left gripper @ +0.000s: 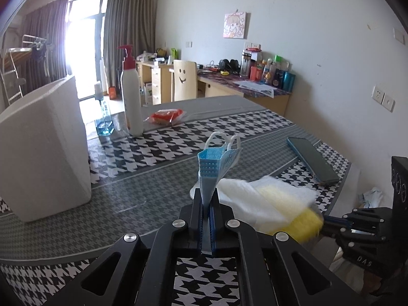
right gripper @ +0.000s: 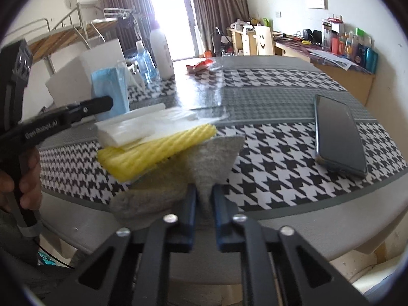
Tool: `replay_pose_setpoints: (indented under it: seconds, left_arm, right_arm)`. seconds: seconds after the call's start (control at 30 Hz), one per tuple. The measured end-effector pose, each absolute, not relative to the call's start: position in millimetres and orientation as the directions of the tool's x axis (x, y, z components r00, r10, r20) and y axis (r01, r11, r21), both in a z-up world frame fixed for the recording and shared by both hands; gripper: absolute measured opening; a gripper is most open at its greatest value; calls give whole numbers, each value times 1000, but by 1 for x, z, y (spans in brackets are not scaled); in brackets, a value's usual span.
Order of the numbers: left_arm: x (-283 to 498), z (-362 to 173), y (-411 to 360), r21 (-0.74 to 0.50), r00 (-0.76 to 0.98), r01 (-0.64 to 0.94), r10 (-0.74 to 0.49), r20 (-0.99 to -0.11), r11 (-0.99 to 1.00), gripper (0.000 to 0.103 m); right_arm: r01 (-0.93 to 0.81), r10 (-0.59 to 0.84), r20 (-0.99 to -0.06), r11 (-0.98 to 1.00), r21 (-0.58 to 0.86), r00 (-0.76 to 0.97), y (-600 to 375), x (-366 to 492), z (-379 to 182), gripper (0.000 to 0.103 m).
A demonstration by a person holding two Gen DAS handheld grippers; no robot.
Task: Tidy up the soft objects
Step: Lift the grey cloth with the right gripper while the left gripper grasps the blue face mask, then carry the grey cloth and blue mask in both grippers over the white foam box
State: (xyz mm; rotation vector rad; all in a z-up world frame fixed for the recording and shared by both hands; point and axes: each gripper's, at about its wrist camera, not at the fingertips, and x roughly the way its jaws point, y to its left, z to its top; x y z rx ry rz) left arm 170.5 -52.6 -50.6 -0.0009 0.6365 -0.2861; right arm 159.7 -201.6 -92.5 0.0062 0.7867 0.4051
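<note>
Surface: one houndstooth table [right gripper: 280, 150].
Left gripper [left gripper: 207, 199]: jaws clamped on one blue face mask [left gripper: 214, 163], upright.
Right gripper [right gripper: 204, 196]: jaws pinching one grey cloth [right gripper: 204, 158] at the table's near edge.
Stack: one yellow sponge [right gripper: 158, 150], one white pad [right gripper: 132, 127], lying on the cloth.
Beyond: one phone [right gripper: 339, 135], two bottles, one white box [left gripper: 43, 148].

The left gripper [left gripper: 207, 199] is pointing downward over the table near its front edge, its jaws pressing together on a blue face mask [left gripper: 216, 163] that is standing up between them. The right gripper [right gripper: 204, 193] is also tilting downward at the front edge, its jaws pinching a fold of grey cloth [right gripper: 204, 168]. A hand [right gripper: 24, 178] is wrapping around the left gripper's black handle, fingers curling at the front.
</note>
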Motion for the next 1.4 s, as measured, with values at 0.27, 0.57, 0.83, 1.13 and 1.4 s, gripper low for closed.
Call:
replay_pose_setpoints:
  seconds: [0.27,0.57,0.83,1.13,1.4]
  left_arm:
    - [162,-36,-44,-85,796,251,-256,-548,964,4]
    - [141,-17,-31,-89,829,244,-256,-497,966,4]
    - [122,-2,-20,-79,858,238,-248,-451,968,4]
    - [105,11,-5,-81,886,212,-226,-404,974,4]
    - [97,16,-2,-61,903,188,-197,-382,980,4]
  right_arm:
    - [-340,351,-638,929,146,685,-205,154,-65,8]
    - [-329,336,-581,936,122,741,-210,143,-37,8]
    - [-314,313,-527,945,90,790,-213,126,-14,8]
    - [-308,305,-471,949,73,827,-210,114,5,8]
    - [-334,330,-461,940,75,824,-198,117,7,8]
